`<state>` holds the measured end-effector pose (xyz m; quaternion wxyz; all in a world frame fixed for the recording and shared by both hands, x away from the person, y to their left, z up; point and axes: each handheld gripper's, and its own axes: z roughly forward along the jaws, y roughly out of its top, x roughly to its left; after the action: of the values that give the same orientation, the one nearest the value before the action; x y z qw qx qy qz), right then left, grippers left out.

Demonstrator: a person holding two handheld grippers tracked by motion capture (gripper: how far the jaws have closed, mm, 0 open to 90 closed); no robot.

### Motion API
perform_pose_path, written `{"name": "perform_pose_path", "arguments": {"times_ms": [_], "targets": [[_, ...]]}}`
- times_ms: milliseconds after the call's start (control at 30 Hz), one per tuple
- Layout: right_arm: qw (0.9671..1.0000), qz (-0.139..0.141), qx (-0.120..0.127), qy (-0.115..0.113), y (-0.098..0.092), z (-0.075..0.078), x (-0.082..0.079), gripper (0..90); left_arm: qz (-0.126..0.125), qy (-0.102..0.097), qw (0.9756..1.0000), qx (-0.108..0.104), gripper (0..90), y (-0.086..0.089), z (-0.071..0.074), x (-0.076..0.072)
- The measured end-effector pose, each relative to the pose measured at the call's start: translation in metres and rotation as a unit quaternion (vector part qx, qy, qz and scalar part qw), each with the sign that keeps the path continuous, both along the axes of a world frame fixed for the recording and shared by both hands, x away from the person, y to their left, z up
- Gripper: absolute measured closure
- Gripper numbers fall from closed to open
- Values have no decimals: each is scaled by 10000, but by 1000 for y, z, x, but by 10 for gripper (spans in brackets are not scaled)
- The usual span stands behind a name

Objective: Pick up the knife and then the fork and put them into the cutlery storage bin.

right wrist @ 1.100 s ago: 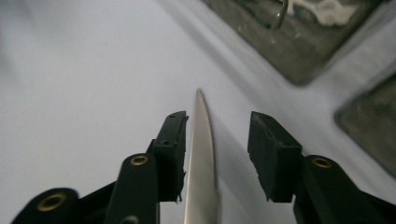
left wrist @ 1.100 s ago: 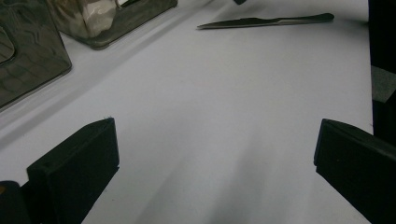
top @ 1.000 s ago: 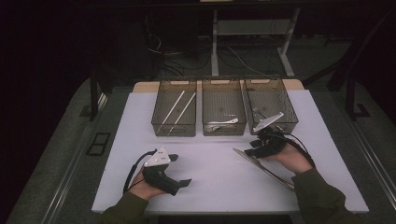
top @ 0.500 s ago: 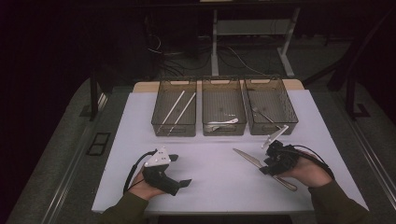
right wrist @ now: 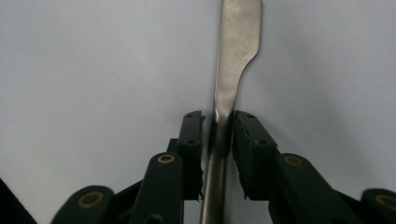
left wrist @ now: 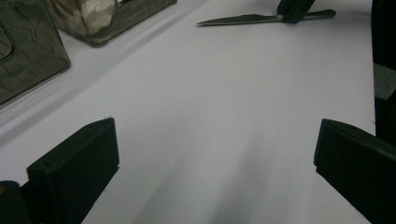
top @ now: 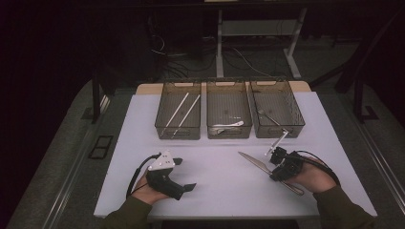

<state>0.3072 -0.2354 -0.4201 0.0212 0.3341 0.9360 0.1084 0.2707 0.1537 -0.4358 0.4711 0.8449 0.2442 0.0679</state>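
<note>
A metal table knife (top: pixel 252 159) lies flat on the white table (top: pixel 219 186), at the right front, its blade pointing left and away. My right gripper (top: pixel 276 172) sits over the knife's handle. In the right gripper view the two black pads (right wrist: pixel 194 140) press on either side of the knife (right wrist: pixel 238 46), so this gripper (right wrist: pixel 219 135) is shut on it. My left gripper (top: pixel 184 174) rests at the left front, open with nothing between its fingers (left wrist: pixel 74 163). The left gripper view shows the knife (left wrist: pixel 243 19) far off under the other gripper.
Three mesh bins stand in a row at the back of the table. The left bin (top: pixel 177 135) holds two white sticks (top: pixel 184 109). A white spoon (top: pixel 228 125) lies in the middle bin (top: pixel 228 135). The right bin (top: pixel 279 133) holds a metal utensil (top: pixel 267 116).
My right gripper came back from the right bin toward the near side, dropped onto the knife's handle and closed on it. The left gripper stayed put.
</note>
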Motion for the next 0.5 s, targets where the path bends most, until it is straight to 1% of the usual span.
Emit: {"name": "perform_pose_path", "arguments": {"times_ms": [100,300,367,400,433,500], "targets": [[9999,29,-126,12,3,0,1,750,-7,0,10000,-4,0,0,0,0],[9992,59,-362,143,9,0,6,765,-5,4,10000,10,0,-1,-1,0],[9990,91,-412,148,10,0,7,782,-7,5,10000,14,0,-1,-1,0],[9990,85,-391,203,11,0,7,790,-8,5,10000,15,0,-1,-1,0],[9988,75,-453,173,11,0,7,796,-9,5,10000,14,0,-1,-1,0],[9987,93,-469,171,11,0,8,798,-11,3,10000,11,0,-1,-1,0]]}}
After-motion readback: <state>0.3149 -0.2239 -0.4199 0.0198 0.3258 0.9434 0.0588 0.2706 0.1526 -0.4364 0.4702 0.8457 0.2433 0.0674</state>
